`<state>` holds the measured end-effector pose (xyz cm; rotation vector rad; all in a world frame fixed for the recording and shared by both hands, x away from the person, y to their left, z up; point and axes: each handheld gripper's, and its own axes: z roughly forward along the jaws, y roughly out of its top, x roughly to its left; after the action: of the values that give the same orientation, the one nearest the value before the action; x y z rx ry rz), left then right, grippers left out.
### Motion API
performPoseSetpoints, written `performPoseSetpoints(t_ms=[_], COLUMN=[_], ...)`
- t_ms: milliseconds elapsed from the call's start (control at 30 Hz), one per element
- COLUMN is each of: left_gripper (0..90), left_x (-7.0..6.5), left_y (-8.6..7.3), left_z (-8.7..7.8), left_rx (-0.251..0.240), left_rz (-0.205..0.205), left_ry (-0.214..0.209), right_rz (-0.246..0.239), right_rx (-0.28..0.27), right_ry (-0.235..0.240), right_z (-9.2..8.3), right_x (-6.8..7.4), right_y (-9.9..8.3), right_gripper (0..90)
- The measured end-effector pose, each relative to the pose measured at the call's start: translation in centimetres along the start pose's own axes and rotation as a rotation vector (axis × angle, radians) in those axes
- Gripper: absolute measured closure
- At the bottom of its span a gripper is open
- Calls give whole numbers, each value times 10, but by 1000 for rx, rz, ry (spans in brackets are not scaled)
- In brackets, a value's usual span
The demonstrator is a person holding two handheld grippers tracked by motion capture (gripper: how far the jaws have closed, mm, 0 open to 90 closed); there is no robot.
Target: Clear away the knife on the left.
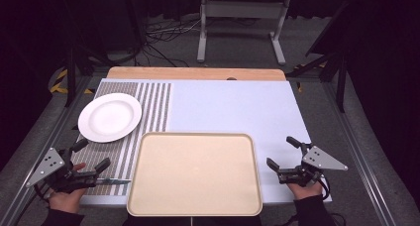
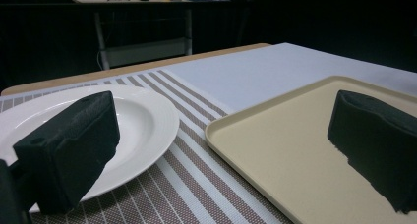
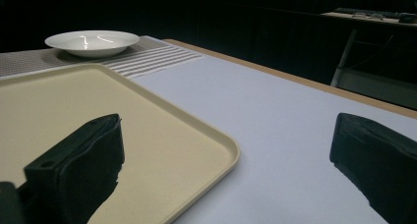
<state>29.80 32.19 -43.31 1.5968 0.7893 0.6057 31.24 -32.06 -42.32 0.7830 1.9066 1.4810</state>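
Both grippers rest at the table's near edge, jaws wide and empty: left gripper (image 1: 91,156), right gripper (image 1: 282,151). A knife (image 1: 111,181) lies by the left gripper on the ribbed striped mat (image 1: 153,102). Its blade could slide under the smooth beige rounded tray (image 1: 193,206). A glossy round white plate (image 1: 110,118) sits near the left edge.

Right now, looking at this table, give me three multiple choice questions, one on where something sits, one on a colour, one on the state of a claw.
1. Where is the white plate?
A. on the striped placemat
B. on the tray
C. on the floor

2. What colour is the tray?
A. blue
B. beige
C. black

3. How is the right claw?
A. shut on a knife
B. shut, empty
C. open, empty

Answers: 1 A, stripes show all around the plate; 2 B, its surface is pale beige; 3 C, its jaws stand wide apart with nothing between.
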Motion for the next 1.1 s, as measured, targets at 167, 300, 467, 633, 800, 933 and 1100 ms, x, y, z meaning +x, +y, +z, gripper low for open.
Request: performPoseSetpoints(t_ms=[167,300,467,633,800,933,1100], left_gripper=[5,4,4,1,0,1,0], left_x=[-2,-1,-1,-1,0,-1,2], left_y=[1,1,2,2,3,5,11], left_z=[0,-1,-2,-2,-3,-4,-4], left_rx=[8,6,4,3,-9,-23,-3], left_rz=[10,0,-1,-8,-10,5,-10], left_ry=[-5,-12,-16,-20,-36,-62,-82], right_rz=[5,9,11,7,17,10,33], right_rx=[2,2,2,6,-9,-11,-23], right_ry=[5,7,6,9,19,25,26], right_z=[1,1,1,1,0,0,0], right_x=[0,0,-1,-1,-2,-2,-2], right_y=[-1,-1,-1,-1,-1,-1,-2], right_gripper=[11,11,12,14,14,14,1])
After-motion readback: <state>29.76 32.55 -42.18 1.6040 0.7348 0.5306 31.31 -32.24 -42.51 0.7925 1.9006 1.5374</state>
